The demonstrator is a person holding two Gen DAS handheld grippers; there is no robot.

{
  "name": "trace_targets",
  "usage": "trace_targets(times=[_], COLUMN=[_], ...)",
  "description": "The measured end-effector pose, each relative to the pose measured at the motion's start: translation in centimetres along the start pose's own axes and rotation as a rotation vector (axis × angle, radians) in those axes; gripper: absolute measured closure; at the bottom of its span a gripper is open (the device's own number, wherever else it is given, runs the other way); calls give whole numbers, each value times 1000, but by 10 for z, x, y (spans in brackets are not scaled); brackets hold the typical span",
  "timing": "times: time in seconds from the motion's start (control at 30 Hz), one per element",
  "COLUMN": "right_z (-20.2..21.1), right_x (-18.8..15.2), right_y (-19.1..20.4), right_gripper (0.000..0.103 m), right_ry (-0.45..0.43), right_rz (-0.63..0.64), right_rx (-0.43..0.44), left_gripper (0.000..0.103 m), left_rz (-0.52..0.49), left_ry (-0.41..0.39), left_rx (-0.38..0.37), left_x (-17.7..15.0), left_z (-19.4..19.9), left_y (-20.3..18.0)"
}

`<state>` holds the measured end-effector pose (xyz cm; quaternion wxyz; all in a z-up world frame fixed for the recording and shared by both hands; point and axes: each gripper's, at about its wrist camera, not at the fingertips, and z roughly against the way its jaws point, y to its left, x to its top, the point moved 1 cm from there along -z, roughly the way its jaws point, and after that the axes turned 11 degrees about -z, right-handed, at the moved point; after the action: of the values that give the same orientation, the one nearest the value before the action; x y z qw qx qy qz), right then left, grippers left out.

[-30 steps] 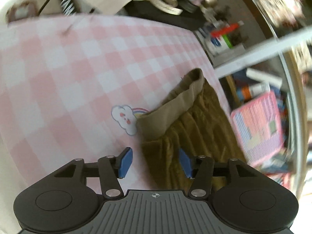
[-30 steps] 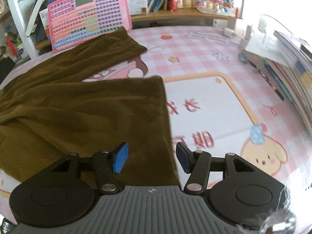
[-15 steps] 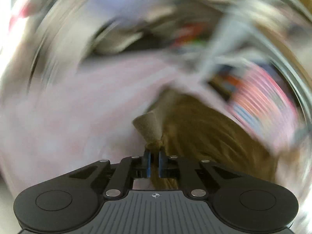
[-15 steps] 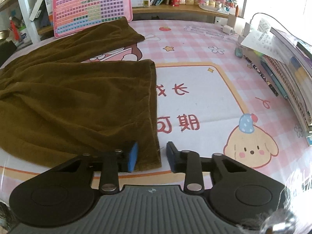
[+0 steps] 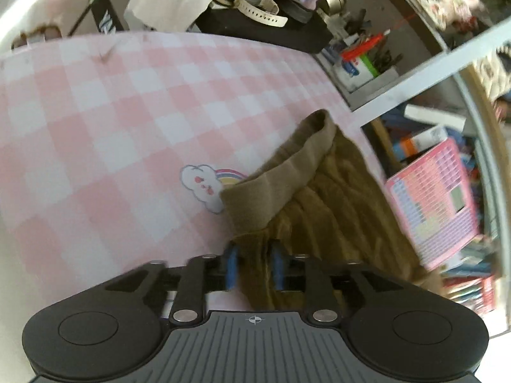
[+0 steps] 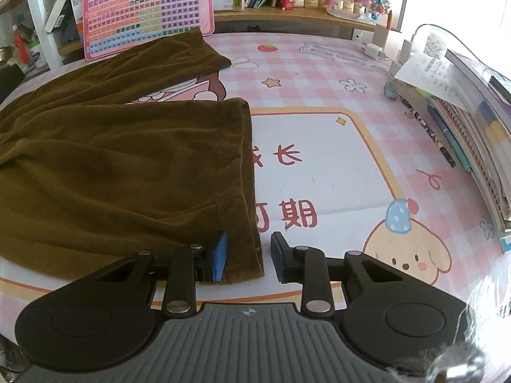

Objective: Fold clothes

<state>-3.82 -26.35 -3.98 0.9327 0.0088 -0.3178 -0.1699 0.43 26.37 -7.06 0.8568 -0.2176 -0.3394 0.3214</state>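
Brown trousers (image 6: 121,159) are spread flat on the pink checked table mat (image 6: 319,172), long axis running from the waistband (image 5: 287,172) at the left gripper's end to the leg hems at the right gripper's end. The left gripper (image 5: 254,269) is narrowed around bunched fabric just below the waistband corner; the blue pads sit against the cloth, so a grip is judged, though full clamping cannot be confirmed. The right gripper (image 6: 249,260) is half open, straddling the near hem corner: the left pad (image 6: 220,257) rests on the cloth, the other stands off it over bare mat, nothing pinched yet. The near leg lies directly ahead of and left of the right gripper; the far leg (image 6: 166,54) reaches toward the pink keyboard toy (image 6: 147,9). Each end is covered by its nearer gripper. The next move is judged to hinge on closing the right jaws on the hem. No containers are involved.
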Motion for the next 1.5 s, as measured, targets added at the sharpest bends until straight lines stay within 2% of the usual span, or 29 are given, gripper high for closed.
trace_targets(times=[0.07, 0.13, 0.17, 0.2, 0.27, 0.67, 0.77, 0.83, 0.9, 0.93, 1.03, 1.13, 1.2, 1.3, 1.5], right_z=[-2, -4, -5, -5, -7, -5, -4, -3, -3, -2, 1, 6, 11, 19, 41], right_x=[2, 5, 5, 6, 8, 4, 1, 1, 1, 1, -1, -4, -6, -9, -22], right_y=[-1, -1, -2, -2, -2, -2, -3, -5, -7, -8, -12, -13, -13, -14, -12], right_gripper=[75, 75, 75, 75, 75, 75, 74, 72, 69, 67, 62, 60, 59, 52, 32], right_ry=[-2, -7, -10, -13, -16, -12, -17, -16, -12, -7, -5, -8, -12, -22, -30], right_rz=[3, 10, 12, 13, 11, 10, 14, 14, 14, 11, -6, -13, -17, -25, -39], right_rx=[-5, -11, -13, -16, -20, 3, 10, 18, 24, 34, 63, 79, 87, 96, 103], left_gripper=[56, 60, 65, 83, 91, 91, 84, 82, 68, 65, 62, 54, 49, 46, 31], left_rz=[26, 29, 20, 12, -7, -15, -38, -53, -69, -77, -100, -129, -192, -319, -520], left_ry=[-2, -3, -4, -5, -3, -27, -34, -38, -43, -45, -52, -58, -61, -65, -55], left_rx=[-24, -24, -10, 4, 24, 87, 104, 115, 126, 131, 148, 164, 168, 172, 159], left_x=[-1, -2, -2, -3, -4, -10, -13, -15, -18, -19, -22, -26, -32, -44, -72], left_z=[0, 0, 0, 0, 0, 10, 18, 23, 27, 30, 37, 45, 50, 59, 76], left_y=[-2, -4, -5, -7, -7, -6, -9, -12, -14, -15, -19, -24, -34, -53, -89])
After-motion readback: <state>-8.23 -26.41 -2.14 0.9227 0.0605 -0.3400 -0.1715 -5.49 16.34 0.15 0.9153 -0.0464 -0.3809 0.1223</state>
